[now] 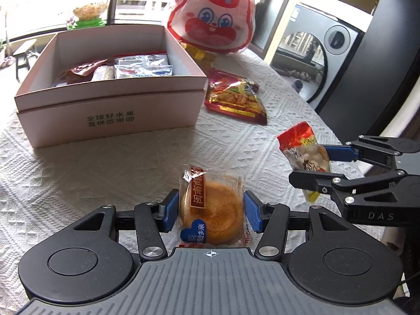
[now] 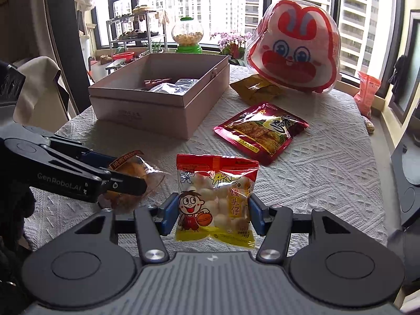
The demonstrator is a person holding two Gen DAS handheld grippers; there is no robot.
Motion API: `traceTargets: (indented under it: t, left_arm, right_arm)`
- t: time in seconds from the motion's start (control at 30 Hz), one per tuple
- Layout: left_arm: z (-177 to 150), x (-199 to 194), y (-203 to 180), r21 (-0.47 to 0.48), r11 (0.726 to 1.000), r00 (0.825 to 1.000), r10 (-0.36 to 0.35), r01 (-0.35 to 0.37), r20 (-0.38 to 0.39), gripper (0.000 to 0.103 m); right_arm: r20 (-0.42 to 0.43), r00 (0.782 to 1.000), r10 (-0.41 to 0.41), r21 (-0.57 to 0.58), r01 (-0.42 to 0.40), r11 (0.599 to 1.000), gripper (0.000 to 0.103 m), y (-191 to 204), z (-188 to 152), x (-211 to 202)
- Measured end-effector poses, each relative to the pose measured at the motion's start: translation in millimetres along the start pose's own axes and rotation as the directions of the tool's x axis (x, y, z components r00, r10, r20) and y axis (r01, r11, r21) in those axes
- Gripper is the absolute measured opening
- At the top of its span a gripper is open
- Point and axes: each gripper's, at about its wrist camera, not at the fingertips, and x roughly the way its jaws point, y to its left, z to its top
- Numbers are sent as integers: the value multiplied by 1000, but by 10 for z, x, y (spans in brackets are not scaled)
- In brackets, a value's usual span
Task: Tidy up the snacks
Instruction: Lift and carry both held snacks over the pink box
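My left gripper [image 1: 211, 211] is shut on a wrapped round pastry [image 1: 214, 210], held just above the cloth; it also shows in the right wrist view [image 2: 131, 176]. My right gripper [image 2: 211, 214] is shut on a bag of small white biscuit balls [image 2: 215, 197], seen in the left wrist view [image 1: 305, 157] lifted at the right. The open pink box [image 1: 110, 105] [image 2: 168, 105] stands at the far left and holds several snack packets.
A red snack pouch [image 1: 233, 97] [image 2: 262, 131] lies on the white cloth right of the box. A big rabbit-face bag [image 1: 212, 15] [image 2: 294, 47] and yellow packets [image 2: 254, 89] stand behind. An orange bag [image 2: 367, 92] sits at the far right edge.
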Motion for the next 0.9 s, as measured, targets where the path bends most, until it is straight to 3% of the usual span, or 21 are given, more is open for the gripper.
traceTargets:
  t: [0.13, 0.2, 0.27, 0.3, 0.37, 0.43, 0.6, 0.67, 0.77, 0.9]
  left_arm:
    - [114, -447, 44, -8, 1000, 989, 9, -8, 145, 57]
    - [284, -772, 120, -31, 998, 958, 59, -52, 280, 57]
    - [482, -1023, 220, -67, 994, 914, 108, -88, 391, 57]
    - [579, -1103, 275, -80, 992, 892, 127, -102, 434, 57]
    - [796, -1128, 395, -99, 987, 869, 161, -130, 467, 57]
    - [974, -1015, 527, -120, 982, 875, 183, -144, 449, 57]
    - [1157, -312, 916, -187, 972, 943, 189, -141, 274, 57]
    - [1082, -38, 1045, -206, 967, 959, 195, -152, 205, 57]
    - [914, -41, 1146, -266, 956, 943, 199, -126, 268, 54]
    - [839, -497, 1223, -328, 943, 894, 188, -49, 408, 54]
  right_arm:
    - [49, 999, -21, -12, 22, 1000, 55, 7, 28, -194]
    - [88, 996, -26, -4, 27, 1000, 55, -1, 82, -308]
    - [125, 992, -22, 5, 21, 1000, 55, -7, 140, -399]
    - [144, 989, -18, 8, 17, 1000, 55, -1, 169, -446]
    - [169, 986, -12, 6, 11, 1000, 55, 23, 206, -489]
    - [173, 985, -5, 4, 4, 1000, 55, 61, 224, -490]
    - [158, 987, -3, -15, 5, 1000, 55, 111, 205, -428]
    - [154, 988, -9, -13, 11, 1000, 55, 90, 197, -419]
    - [151, 988, -26, -2, 26, 1000, 55, 41, 212, -416]
    - [152, 988, -27, -19, 31, 999, 55, 17, 407, -373]
